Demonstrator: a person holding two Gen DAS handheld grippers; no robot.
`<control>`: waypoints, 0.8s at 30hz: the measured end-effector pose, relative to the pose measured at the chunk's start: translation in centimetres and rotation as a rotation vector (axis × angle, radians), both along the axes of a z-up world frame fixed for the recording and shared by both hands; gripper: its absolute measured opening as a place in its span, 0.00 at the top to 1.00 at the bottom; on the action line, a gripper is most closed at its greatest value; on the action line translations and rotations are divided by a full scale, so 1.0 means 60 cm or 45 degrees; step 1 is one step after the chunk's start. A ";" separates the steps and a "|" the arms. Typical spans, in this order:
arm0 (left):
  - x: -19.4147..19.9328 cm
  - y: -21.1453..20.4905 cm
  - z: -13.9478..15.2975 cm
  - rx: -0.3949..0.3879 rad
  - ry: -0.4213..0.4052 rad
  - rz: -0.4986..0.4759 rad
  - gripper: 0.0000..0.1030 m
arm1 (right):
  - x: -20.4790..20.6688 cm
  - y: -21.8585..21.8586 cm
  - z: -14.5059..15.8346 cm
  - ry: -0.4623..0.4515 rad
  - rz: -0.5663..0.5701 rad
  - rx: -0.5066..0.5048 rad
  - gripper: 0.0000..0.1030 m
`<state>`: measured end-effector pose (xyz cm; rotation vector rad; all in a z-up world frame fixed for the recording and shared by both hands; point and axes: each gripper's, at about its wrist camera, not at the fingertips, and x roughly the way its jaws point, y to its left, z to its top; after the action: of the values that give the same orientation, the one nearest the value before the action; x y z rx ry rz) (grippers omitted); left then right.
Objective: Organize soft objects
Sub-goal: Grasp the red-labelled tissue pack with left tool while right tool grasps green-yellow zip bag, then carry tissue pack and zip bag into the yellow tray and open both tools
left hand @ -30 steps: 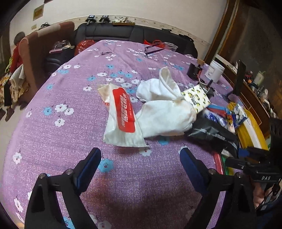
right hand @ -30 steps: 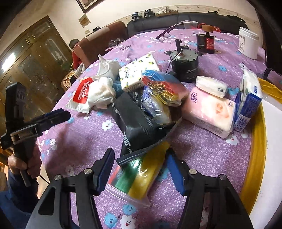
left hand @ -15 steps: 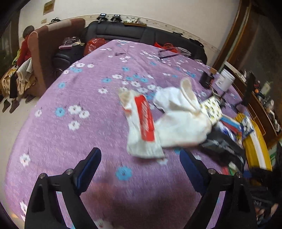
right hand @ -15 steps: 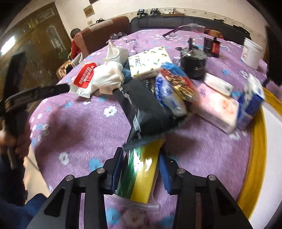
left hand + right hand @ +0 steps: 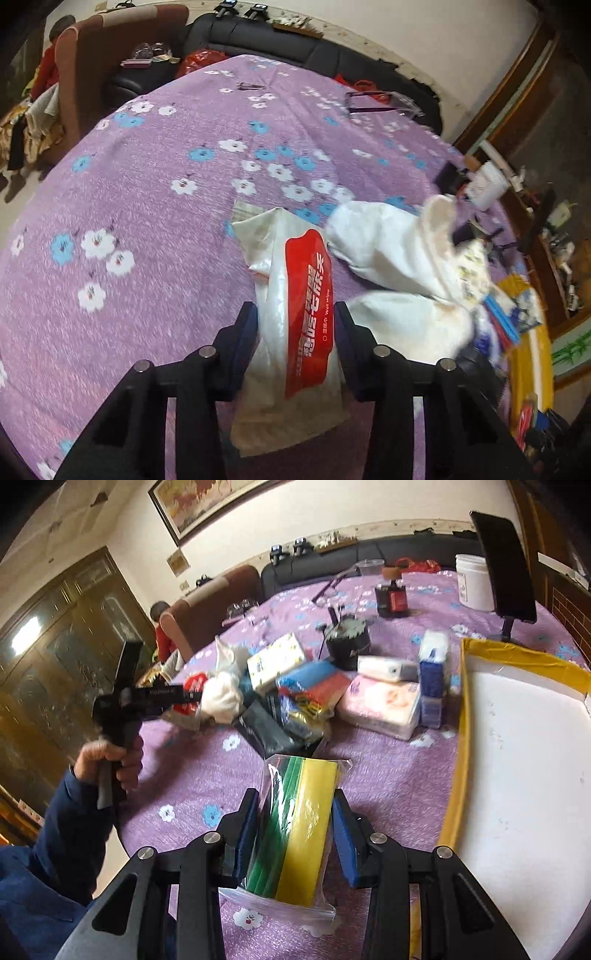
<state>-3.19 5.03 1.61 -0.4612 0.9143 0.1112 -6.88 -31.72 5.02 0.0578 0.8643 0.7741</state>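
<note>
On the purple floral tabletop (image 5: 399, 782), beside the yellow-rimmed tray (image 5: 456, 775): right claw (image 5: 295, 812) clamped on the bagged green-and-yellow sponges (image 5: 299, 830); left claw (image 5: 293, 325), just closing, pinching the wet-wipe pack (image 5: 295, 314). Keep both grips firm, lift clear of the pile, avoid dragging neighbouring packs.

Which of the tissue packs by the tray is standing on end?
The blue-and-white pack, nearest the yellow-rimmed tray. The pink pack and the small white pack on it lie flat.
</note>
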 end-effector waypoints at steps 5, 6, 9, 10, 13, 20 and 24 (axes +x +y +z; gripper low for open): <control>-0.052 -0.027 0.031 0.078 -0.077 -0.013 0.61 | 0.007 -0.013 0.013 -0.032 -0.013 0.052 0.59; -0.061 -0.032 0.038 0.091 -0.093 -0.016 0.61 | 0.009 -0.015 0.012 -0.028 -0.019 0.059 0.59; -0.077 -0.049 0.055 0.100 -0.118 -0.046 0.61 | 0.013 -0.021 0.009 -0.017 -0.036 0.079 0.59; -0.078 -0.056 0.060 0.104 -0.121 -0.060 0.61 | 0.014 -0.022 0.010 -0.017 -0.042 0.083 0.59; -0.080 -0.083 0.078 0.114 -0.143 -0.111 0.61 | 0.013 -0.031 0.013 -0.026 -0.057 0.090 0.59; -0.077 -0.168 0.127 0.084 -0.221 -0.275 0.61 | 0.024 -0.082 0.034 -0.047 -0.129 0.143 0.59; -0.055 -0.238 0.156 0.074 -0.252 -0.397 0.61 | 0.051 -0.135 0.053 -0.062 -0.237 0.164 0.59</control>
<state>-6.52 -9.26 10.95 -0.2660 0.7761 -0.1890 -3.82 -39.82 8.22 0.2297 0.7505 0.6531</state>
